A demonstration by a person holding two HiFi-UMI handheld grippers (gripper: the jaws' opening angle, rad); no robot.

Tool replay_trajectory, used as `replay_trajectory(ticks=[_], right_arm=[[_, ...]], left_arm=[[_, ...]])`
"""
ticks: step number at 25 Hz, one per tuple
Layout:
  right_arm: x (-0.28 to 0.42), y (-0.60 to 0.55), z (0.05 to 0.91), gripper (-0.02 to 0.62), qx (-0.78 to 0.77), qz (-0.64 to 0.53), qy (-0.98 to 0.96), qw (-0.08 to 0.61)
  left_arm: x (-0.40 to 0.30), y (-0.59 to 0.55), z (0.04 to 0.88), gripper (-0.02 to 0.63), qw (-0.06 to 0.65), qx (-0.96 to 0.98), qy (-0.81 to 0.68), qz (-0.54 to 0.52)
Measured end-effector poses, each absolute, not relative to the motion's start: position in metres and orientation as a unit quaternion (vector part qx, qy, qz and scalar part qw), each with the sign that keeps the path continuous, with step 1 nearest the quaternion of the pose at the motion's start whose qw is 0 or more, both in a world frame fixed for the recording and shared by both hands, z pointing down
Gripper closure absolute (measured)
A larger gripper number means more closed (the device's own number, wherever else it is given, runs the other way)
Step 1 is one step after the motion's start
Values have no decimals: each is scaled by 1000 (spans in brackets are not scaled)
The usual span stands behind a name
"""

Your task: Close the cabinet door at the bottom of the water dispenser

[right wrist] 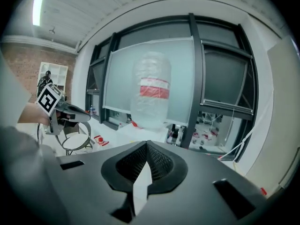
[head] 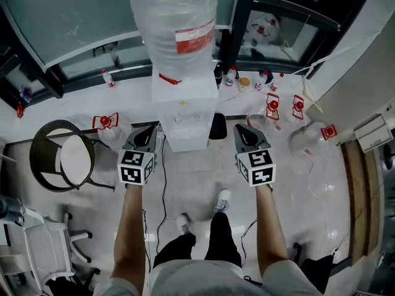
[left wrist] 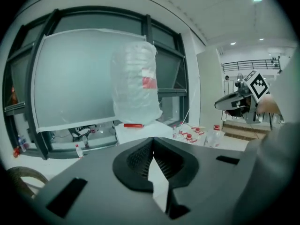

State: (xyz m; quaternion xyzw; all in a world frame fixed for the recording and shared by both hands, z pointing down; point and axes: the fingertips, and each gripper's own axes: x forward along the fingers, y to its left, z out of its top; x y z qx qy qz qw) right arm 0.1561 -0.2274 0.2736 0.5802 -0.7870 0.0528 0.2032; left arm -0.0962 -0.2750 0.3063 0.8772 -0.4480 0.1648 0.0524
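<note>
The white water dispenser point(head: 184, 113) stands on the floor ahead of me, with a big clear bottle point(head: 176, 23) on top. From this steep view its front and the bottom cabinet door are hidden. My left gripper point(head: 150, 129) is held up at the dispenser's left side and my right gripper point(head: 241, 129) at its right, neither touching it. In the left gripper view the jaws point(left wrist: 153, 138) meet at their tips with nothing between them, and the bottle point(left wrist: 135, 83) is ahead. The right gripper point(right wrist: 146, 143) is likewise shut and empty, facing the bottle point(right wrist: 152, 90).
A round dark chair point(head: 62, 156) stands left of the dispenser. Several red-capped bottles point(head: 271, 106) and clear empty ones lie on the floor to the right. A white office chair point(head: 43, 245) is at lower left. A cable point(head: 163, 190) runs along the floor by my feet.
</note>
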Motion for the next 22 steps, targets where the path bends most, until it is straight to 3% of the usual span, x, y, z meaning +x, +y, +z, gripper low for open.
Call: replay_trajectory(ticks=[11, 22], right_arm=[[89, -185, 130, 568, 559, -59, -809, 170], [63, -155, 76, 568, 539, -99, -824, 145]], left_arm=[[-99, -215, 144, 586, -53, 896, -433, 81], [-101, -167, 68, 586, -141, 900, -406, 70]])
